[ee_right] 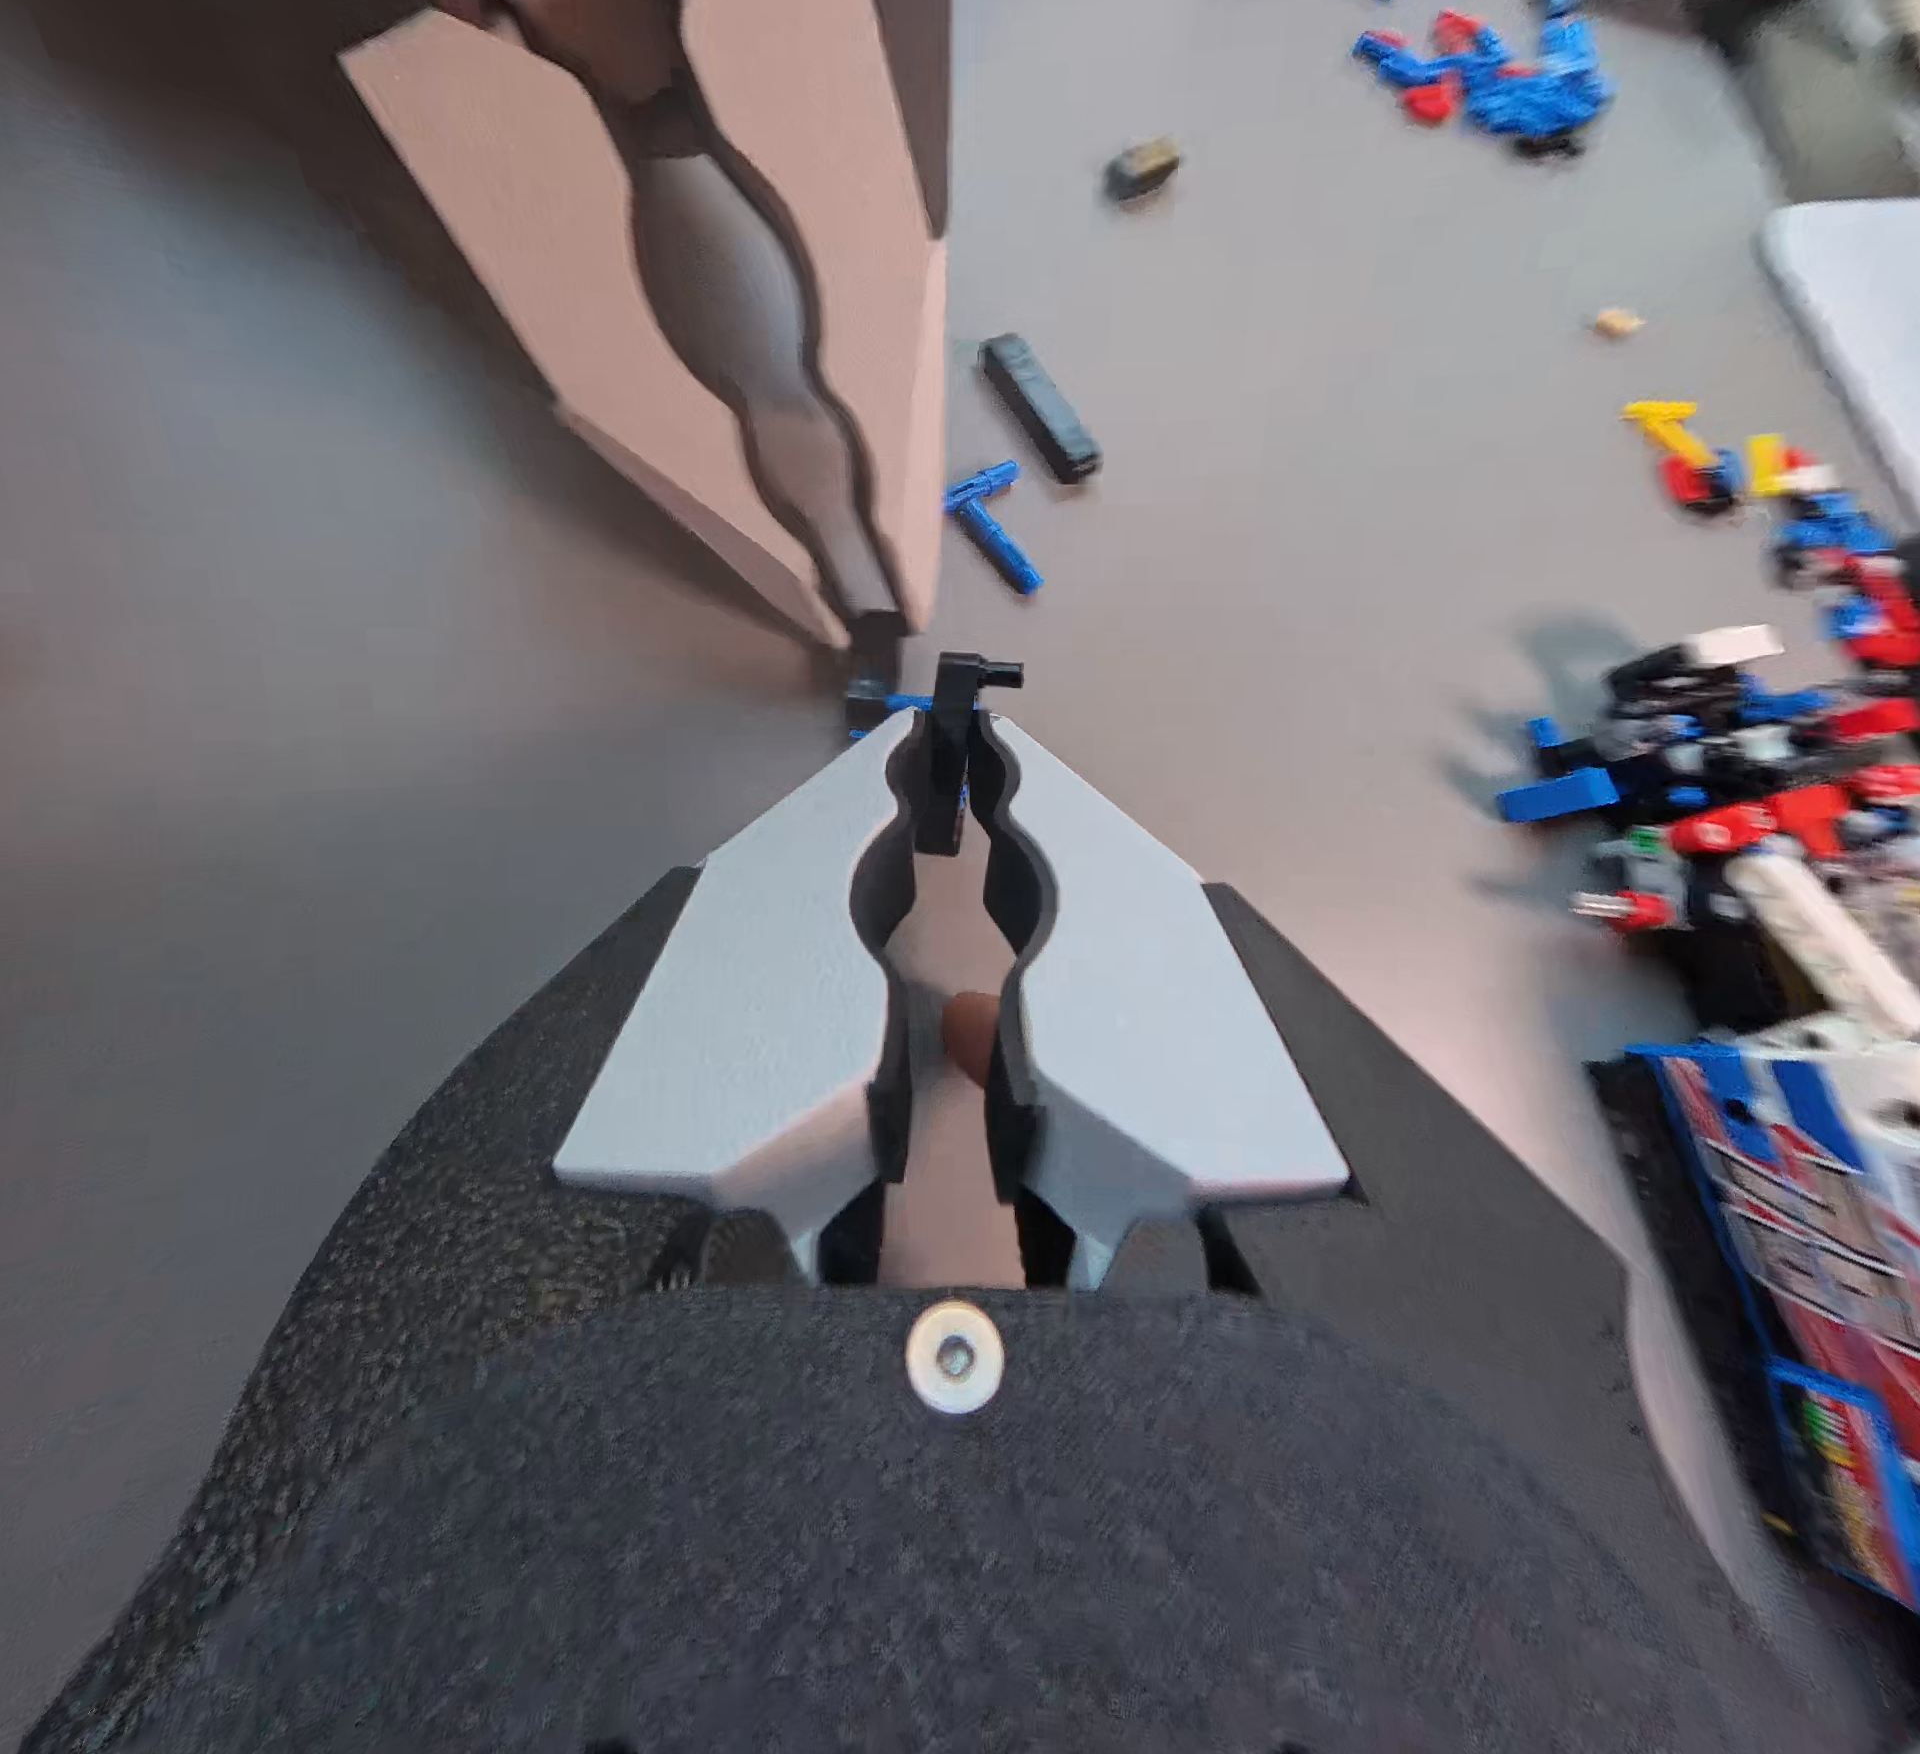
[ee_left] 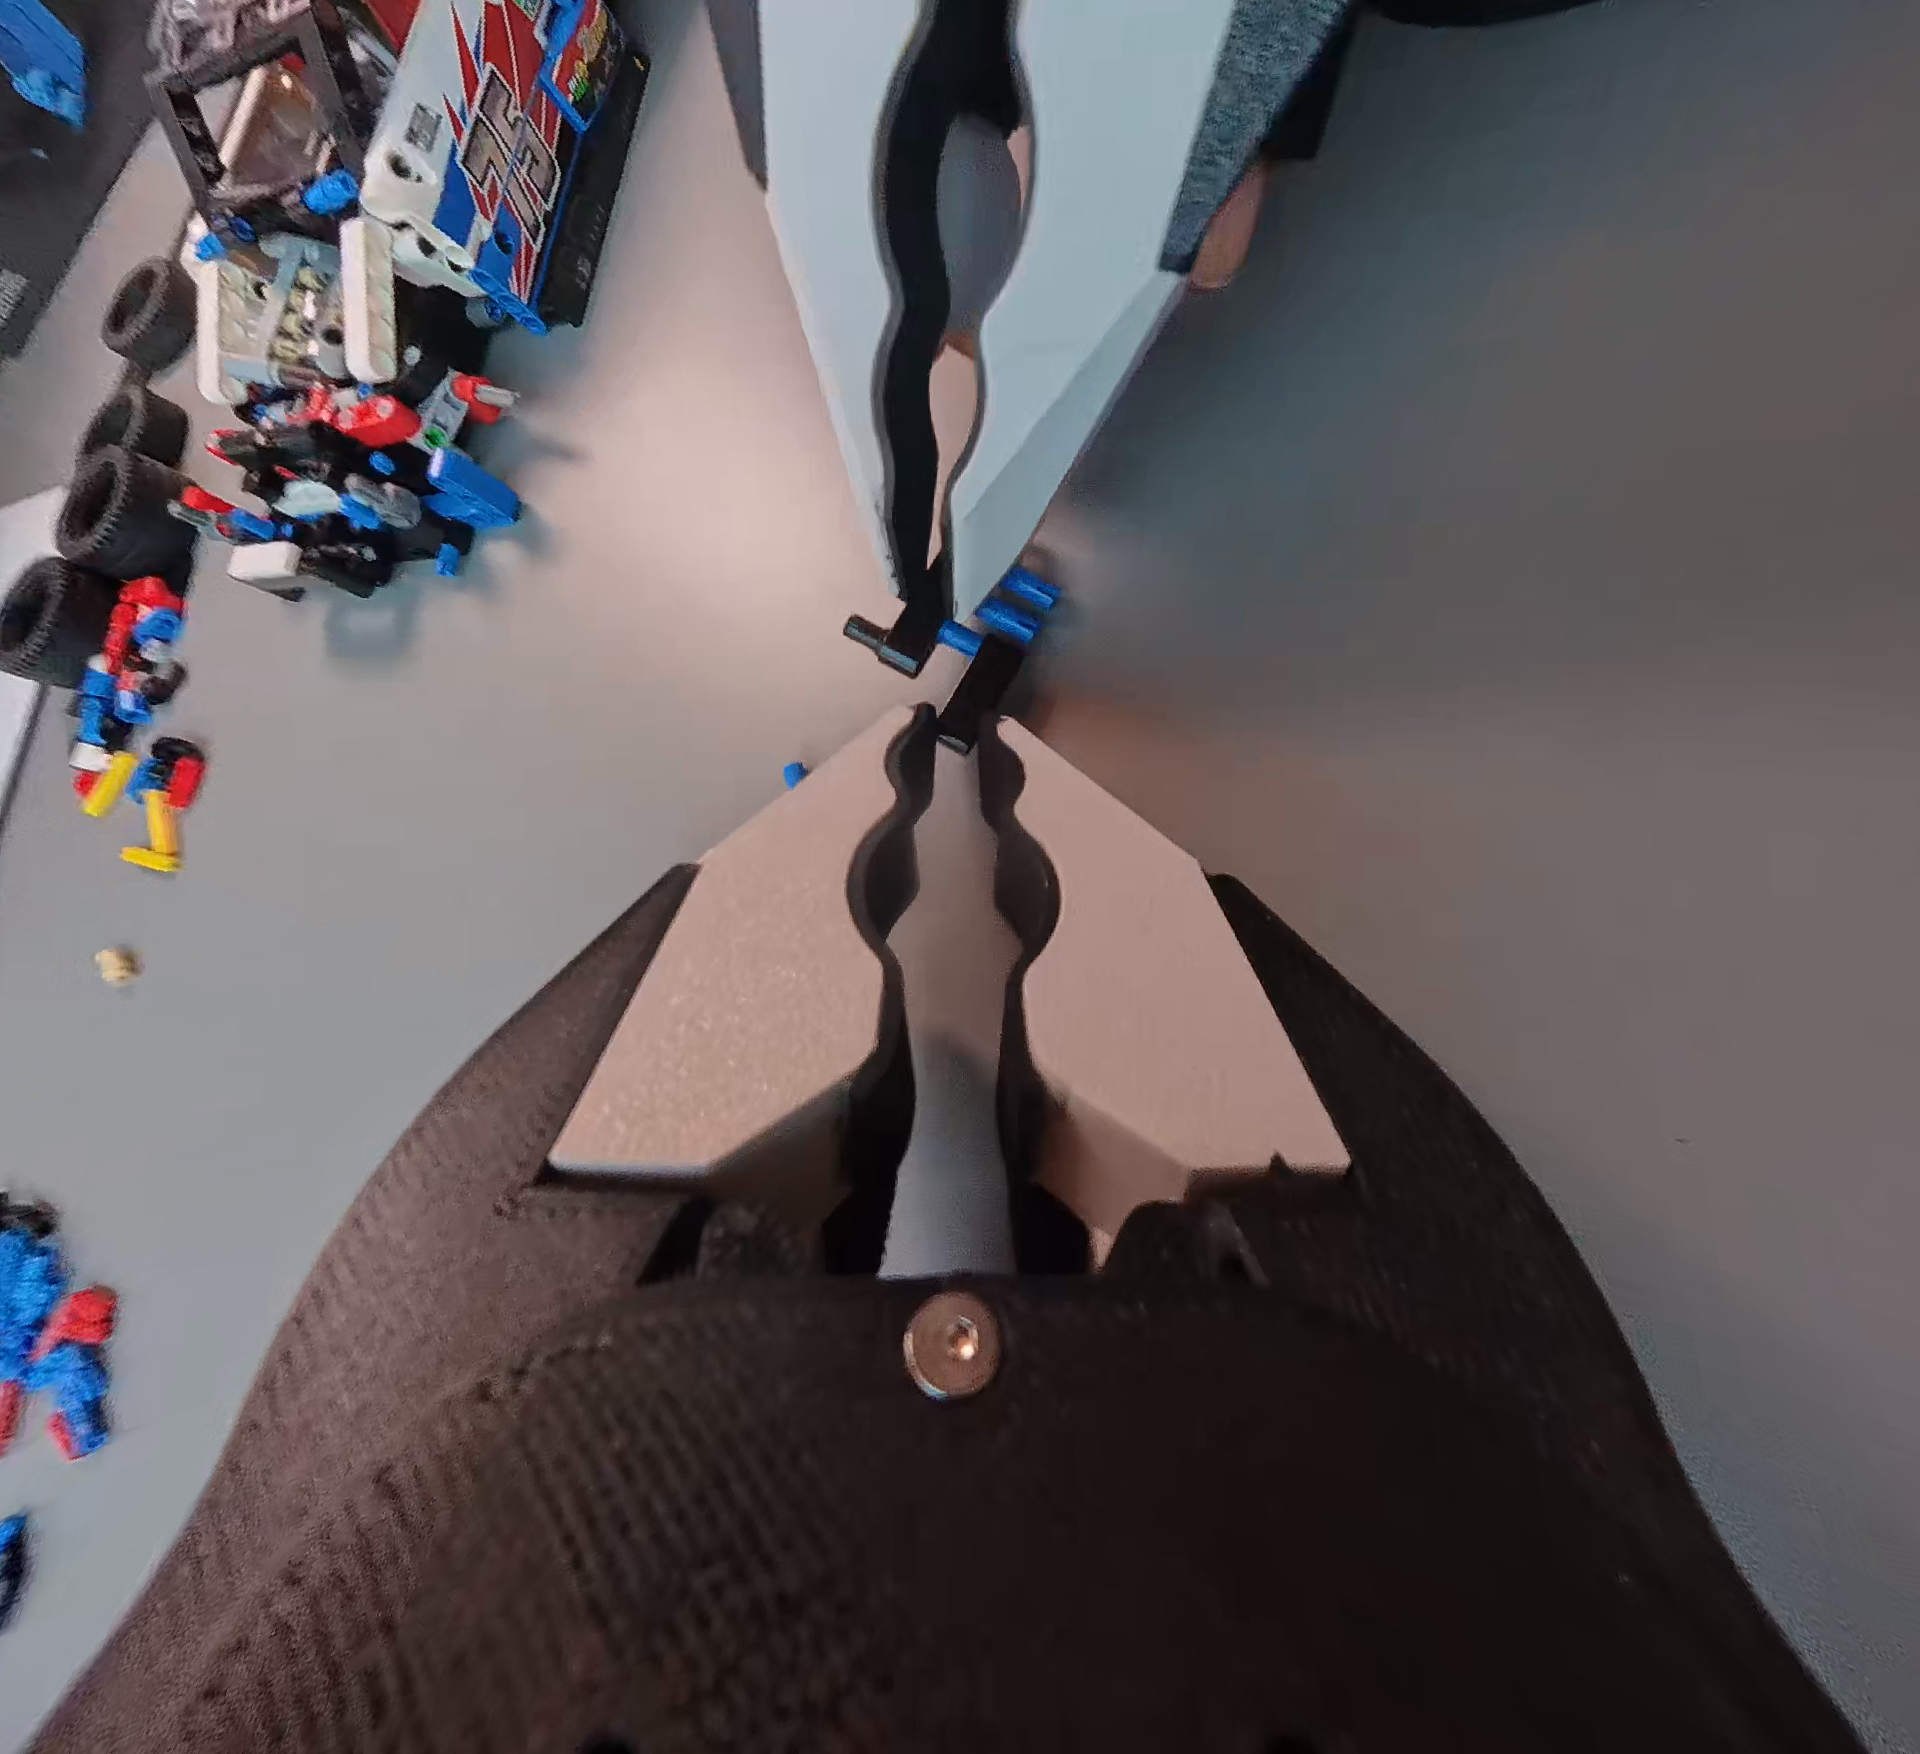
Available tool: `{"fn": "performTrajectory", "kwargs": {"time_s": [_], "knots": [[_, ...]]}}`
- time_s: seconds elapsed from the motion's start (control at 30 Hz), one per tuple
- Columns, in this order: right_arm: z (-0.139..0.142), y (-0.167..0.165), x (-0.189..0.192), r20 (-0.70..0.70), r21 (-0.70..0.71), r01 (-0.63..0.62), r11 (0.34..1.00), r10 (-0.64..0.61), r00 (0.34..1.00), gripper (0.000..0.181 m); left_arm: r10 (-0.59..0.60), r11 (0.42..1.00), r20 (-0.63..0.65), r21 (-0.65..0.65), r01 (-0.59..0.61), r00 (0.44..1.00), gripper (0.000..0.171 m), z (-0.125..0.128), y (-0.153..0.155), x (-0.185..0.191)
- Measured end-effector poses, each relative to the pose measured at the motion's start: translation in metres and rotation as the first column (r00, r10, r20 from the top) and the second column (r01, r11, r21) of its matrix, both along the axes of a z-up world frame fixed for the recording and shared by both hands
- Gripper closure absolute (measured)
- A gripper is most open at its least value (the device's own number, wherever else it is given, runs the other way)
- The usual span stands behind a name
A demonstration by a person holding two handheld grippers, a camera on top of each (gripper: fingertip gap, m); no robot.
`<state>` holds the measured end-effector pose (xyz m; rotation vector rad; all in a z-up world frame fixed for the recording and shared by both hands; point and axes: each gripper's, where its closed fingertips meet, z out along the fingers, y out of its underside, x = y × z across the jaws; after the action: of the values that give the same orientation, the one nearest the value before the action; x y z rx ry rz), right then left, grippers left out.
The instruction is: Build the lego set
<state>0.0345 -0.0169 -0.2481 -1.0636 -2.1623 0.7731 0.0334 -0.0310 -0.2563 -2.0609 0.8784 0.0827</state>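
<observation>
In the left wrist view my left gripper (ee_left: 951,728), with tan fingers, is shut on a short black beam (ee_left: 979,688) that carries blue pins (ee_left: 1013,608). My right gripper (ee_left: 925,587), with white fingers, comes in from the top, tip to tip with it. It is shut on a black connector piece (ee_left: 883,646). In the right wrist view the right gripper (ee_right: 951,728) grips that black connector (ee_right: 940,795), whose pin end sticks up past the tips. The left gripper (ee_right: 878,629) holds the beam (ee_right: 876,660) right beside it. The two parts touch above the grey table (ee_left: 1455,665).
A part-built red, white and blue car (ee_left: 468,125) on its box, black tyres (ee_left: 125,499) and loose pieces (ee_left: 343,478) lie at the left. In the right wrist view a black beam (ee_right: 1039,405) and blue pins (ee_right: 987,515) lie just beyond the grippers. A box (ee_right: 1818,1289) stands at the right. My two grippers' fingertips are within a few centimetres of each other.
</observation>
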Motion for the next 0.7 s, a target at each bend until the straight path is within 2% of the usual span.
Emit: {"fn": "performTrajectory", "kwargs": {"time_s": [0.07, 0.13, 0.23, 0.4, 0.5, 0.63, 0.7], "knots": [[0.0, 0.0, -0.001, 0.046, -0.12, 0.026, 0.992, -0.021, 0.999, 0.177, -0.013, 0.999, -0.103, 0.043, 0.018, 0.995, 0.165, 0.0, 0.001, 0.0], [0.001, 0.001, -0.003, 0.057, -0.141, 0.052, 0.989, -0.045, 0.997, 0.177, -0.015, 0.998, -0.12, 0.051, 0.021, 0.993, 0.165, 0.0, 0.001, -0.001], [-0.002, -0.001, -0.002, 0.087, -0.154, 0.058, 0.986, -0.045, 0.995, 0.176, -0.002, 0.999, -0.087, 0.043, 0.005, 0.996, 0.165, 0.0, 0.0, -0.002], [0.0, 0.0, -0.003, 0.091, -0.171, 0.05, 0.984, -0.035, 0.995, 0.176, -0.002, 1.0, 0.049, -0.03, 0.003, 0.999, 0.165, -0.001, 0.001, 0.001], [0.001, -0.008, 0.003, 0.136, -0.229, 0.023, 0.973, 0.008, 0.991, 0.145, 0.001, 0.999, 0.053, -0.045, 0.001, 0.999, 0.165, -0.002, 0.002, 0.0], [-0.007, -0.009, -0.001, 0.116, -0.066, 0.005, 0.998, 0.003, 0.993, 0.144, -0.003, 0.999, 0.049, -0.047, 0.006, 0.999, 0.166, -0.001, 0.001, -0.001], [-0.006, -0.005, -0.005, 0.087, 0.009, 0.0, 1.0, -0.001, 0.996, 0.158, -0.02, 0.999, 0.037, -0.028, 0.021, 0.999, 0.166, 0.001, 0.0, 0.0]]}}
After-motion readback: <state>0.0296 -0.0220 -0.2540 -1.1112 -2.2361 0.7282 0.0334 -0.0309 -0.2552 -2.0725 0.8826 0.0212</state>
